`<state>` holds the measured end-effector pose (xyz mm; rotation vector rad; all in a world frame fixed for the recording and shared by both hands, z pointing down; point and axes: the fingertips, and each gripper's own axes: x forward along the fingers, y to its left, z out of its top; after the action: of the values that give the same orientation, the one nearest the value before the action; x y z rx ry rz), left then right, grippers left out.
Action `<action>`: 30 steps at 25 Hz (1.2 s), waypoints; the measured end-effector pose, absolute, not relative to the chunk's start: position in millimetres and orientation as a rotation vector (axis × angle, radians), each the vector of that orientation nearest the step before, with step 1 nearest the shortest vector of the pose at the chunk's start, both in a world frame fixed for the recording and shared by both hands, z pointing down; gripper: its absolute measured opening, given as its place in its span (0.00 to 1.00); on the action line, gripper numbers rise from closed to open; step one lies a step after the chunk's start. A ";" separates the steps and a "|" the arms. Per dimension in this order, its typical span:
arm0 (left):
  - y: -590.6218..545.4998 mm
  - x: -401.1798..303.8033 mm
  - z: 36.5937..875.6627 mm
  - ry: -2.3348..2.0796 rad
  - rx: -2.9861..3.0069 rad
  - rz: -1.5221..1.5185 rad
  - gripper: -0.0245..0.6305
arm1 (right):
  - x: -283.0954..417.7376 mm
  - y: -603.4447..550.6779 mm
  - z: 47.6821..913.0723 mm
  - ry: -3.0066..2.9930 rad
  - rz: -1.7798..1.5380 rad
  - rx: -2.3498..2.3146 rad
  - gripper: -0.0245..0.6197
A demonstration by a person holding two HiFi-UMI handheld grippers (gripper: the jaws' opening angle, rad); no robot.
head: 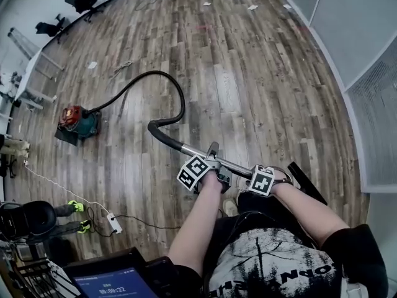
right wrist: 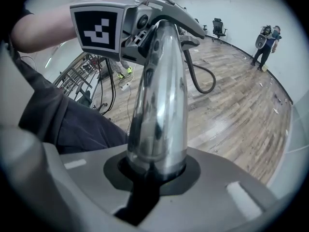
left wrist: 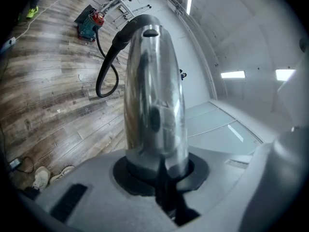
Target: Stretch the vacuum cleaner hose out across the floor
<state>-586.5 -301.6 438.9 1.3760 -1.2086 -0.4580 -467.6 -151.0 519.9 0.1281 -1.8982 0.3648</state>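
**A:** Wood-plank floor (head: 248,92) underfoot. What's closest?
**B:** The right gripper (head: 257,177), jaws closed round a shiny, round metal wand (head: 239,166). The left gripper (head: 212,161) clamps it further along.
**A:** Which way does it run?
**B:** Slantwise, up-left away from the person. Its black hose (head: 180,98) arches over, then trails left to the red-and-teal vacuum cleaner (head: 77,121).

A black short-sleeved T-shirt (head: 273,266) (white forest print) and two black-and-white marker cubes (head: 193,171).
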 end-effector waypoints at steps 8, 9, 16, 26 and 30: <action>-278.5 -560.9 449.5 -1.152 1.353 -0.465 0.12 | -441.1 -125.5 521.8 -1.847 0.377 0.140 0.15; -272.9 -553.7 449.0 -1.154 1.354 -0.467 0.12 | -433.8 -120.4 521.4 -1.850 0.373 0.137 0.15; -250.4 -490.9 440.6 -1.204 1.355 -0.481 0.12 | -367.8 -101.6 517.1 -1.881 0.352 0.106 0.15; -216.6 -372.6 445.4 -1.289 1.300 -0.507 0.12 | -243.1 -72.7 522.4 -1.918 0.345 -0.016 0.15; -198.2 -340.0 448.9 -1.310 1.276 -0.497 0.12 | -208.4 -53.5 523.5 -1.919 0.363 -0.055 0.15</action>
<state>-340.0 -198.2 448.9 1.2763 -1.3096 -0.4971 -208.4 -53.5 523.5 -0.0546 -1.9192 0.3631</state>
